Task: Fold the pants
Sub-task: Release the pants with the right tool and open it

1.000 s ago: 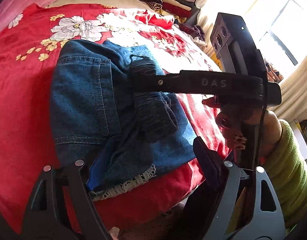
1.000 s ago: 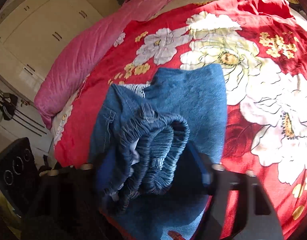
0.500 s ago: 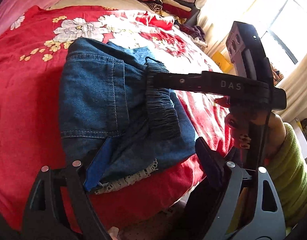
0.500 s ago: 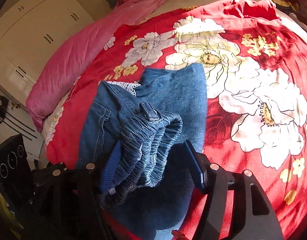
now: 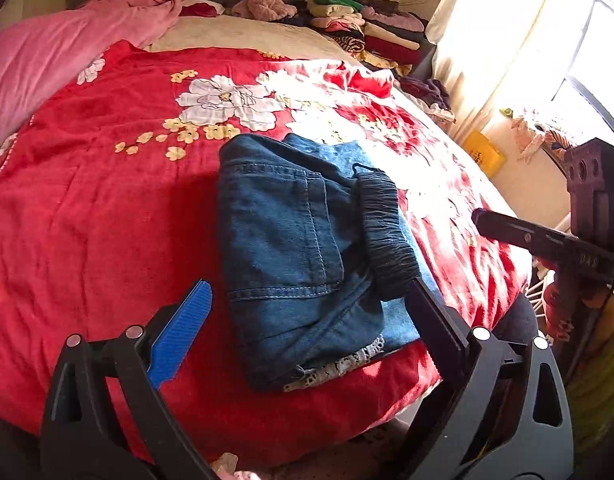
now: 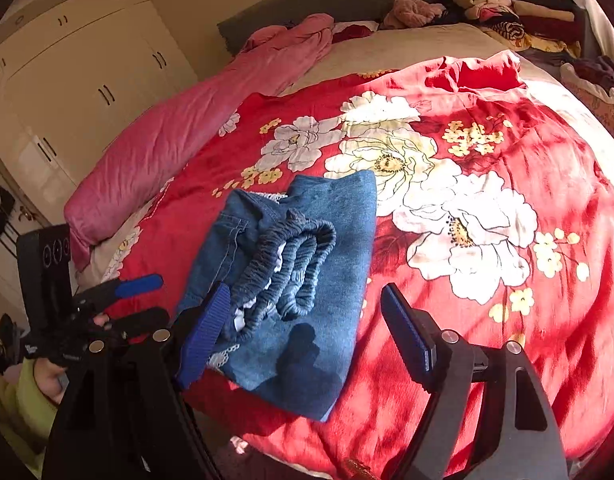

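Your pants [image 5: 307, 248] lie folded into a compact stack near the front edge of the red blanket [image 5: 87, 220], waistband on top. Your left gripper [image 5: 307, 316] and right gripper [image 6: 307, 328] both hang spread apart, holding nothing, so the fold looks finished.

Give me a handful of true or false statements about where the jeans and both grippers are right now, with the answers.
1. The folded denim pants lie on the red floral blanket. True.
2. The right gripper is clamped on the elastic waistband. False: its jaws stand open, holding nothing.
3. The left gripper is open. True.
4. The pants hang in the air. False: they rest flat on the bed.
5. A stack of folded clothes sits at the bed's far end. True.
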Demonstrator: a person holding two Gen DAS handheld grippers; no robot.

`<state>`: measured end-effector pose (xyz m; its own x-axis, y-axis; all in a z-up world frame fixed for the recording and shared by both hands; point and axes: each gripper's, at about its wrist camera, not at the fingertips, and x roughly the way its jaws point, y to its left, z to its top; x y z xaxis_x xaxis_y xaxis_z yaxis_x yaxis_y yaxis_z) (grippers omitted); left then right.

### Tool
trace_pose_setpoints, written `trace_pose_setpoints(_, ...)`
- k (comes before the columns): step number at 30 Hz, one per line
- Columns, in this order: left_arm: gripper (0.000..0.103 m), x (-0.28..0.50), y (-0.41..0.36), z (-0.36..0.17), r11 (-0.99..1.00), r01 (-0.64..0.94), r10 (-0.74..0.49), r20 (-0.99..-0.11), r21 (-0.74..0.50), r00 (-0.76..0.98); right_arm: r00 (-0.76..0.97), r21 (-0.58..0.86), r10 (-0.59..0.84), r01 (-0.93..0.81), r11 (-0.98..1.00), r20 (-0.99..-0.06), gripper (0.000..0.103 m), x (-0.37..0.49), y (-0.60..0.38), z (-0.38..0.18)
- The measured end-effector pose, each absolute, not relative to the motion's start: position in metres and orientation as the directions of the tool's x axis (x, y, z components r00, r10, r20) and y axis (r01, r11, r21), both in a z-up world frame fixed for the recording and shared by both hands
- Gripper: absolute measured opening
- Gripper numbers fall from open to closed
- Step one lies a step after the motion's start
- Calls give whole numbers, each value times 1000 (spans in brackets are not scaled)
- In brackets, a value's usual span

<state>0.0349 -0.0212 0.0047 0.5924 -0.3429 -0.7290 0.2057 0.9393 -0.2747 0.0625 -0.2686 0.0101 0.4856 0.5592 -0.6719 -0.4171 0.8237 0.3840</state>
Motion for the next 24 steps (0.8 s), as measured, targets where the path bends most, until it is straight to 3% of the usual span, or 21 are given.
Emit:
trace_pose_setpoints(16, 91, 54, -2, 10, 969, 145, -245, -728, -199, 640, 315, 455, 632, -481, 749, -708, 77, 31, -201, -18)
trace_pose_setpoints(17, 89, 58, -2, 9, 971, 140, -238, -731, -193, 640, 307, 454, 633, -488, 746, -710, 77, 31, -196, -20)
trace_pose_setpoints(20, 70, 70, -2, 7, 966, 147, -256, -737, -211, 626, 295, 452, 626, -484, 749, -721, 77, 36, -185, -24)
trace_pose_setpoints(24, 67, 85, -12, 2, 966, 173, -260, -747, -194, 612, 276, 504, 639, -428, 750, -718, 77, 48, -180, -33)
